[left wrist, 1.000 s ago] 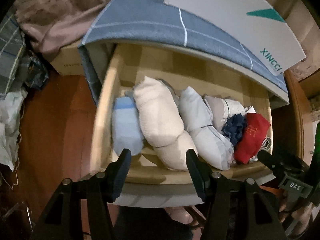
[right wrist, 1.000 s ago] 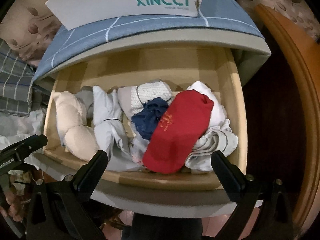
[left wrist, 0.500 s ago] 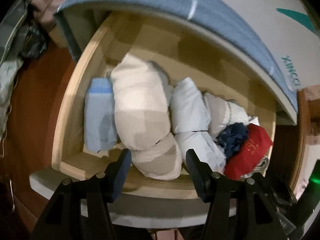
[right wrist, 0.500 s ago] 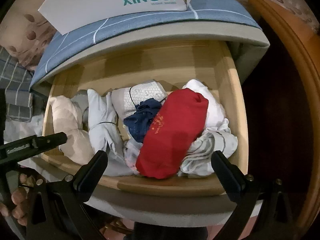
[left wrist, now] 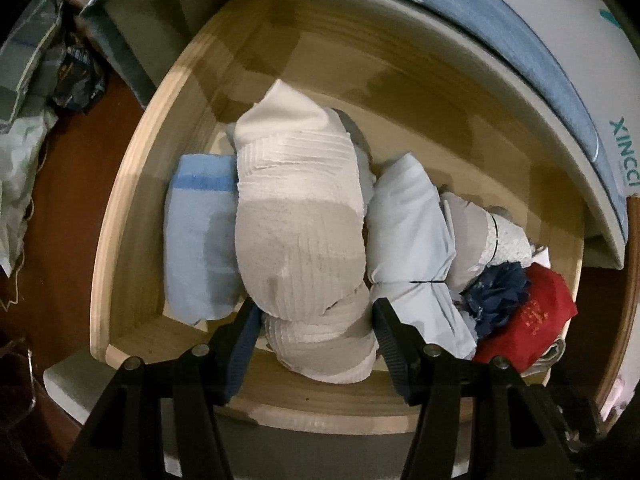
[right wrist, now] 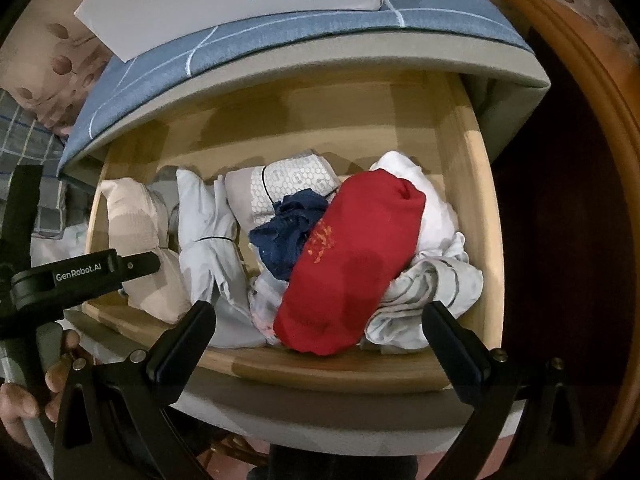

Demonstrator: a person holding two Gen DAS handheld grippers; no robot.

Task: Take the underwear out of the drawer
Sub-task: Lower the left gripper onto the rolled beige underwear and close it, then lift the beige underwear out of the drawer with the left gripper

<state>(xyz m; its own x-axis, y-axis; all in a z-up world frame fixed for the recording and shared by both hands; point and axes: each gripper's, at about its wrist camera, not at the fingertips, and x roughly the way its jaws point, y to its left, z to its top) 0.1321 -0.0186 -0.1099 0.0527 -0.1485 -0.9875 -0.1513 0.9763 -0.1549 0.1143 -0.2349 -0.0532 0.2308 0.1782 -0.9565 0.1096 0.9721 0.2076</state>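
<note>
Nothing out yet: drawer [left wrist: 120, 216] full, left gripper [left wrist: 316, 312] spread around cream roll [left wrist: 304, 240] at frame centre, right gripper [right wrist: 320, 320] spread, empty.

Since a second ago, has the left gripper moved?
Yes. The left gripper has advanced into the drawer, now straddling the cream roll.

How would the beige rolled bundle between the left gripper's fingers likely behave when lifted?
The beige bundle looks like soft knit, so probably light and squashy. It bulges in two lobes, so it may sag or unroll. The left gripper is open around its near end.
</note>
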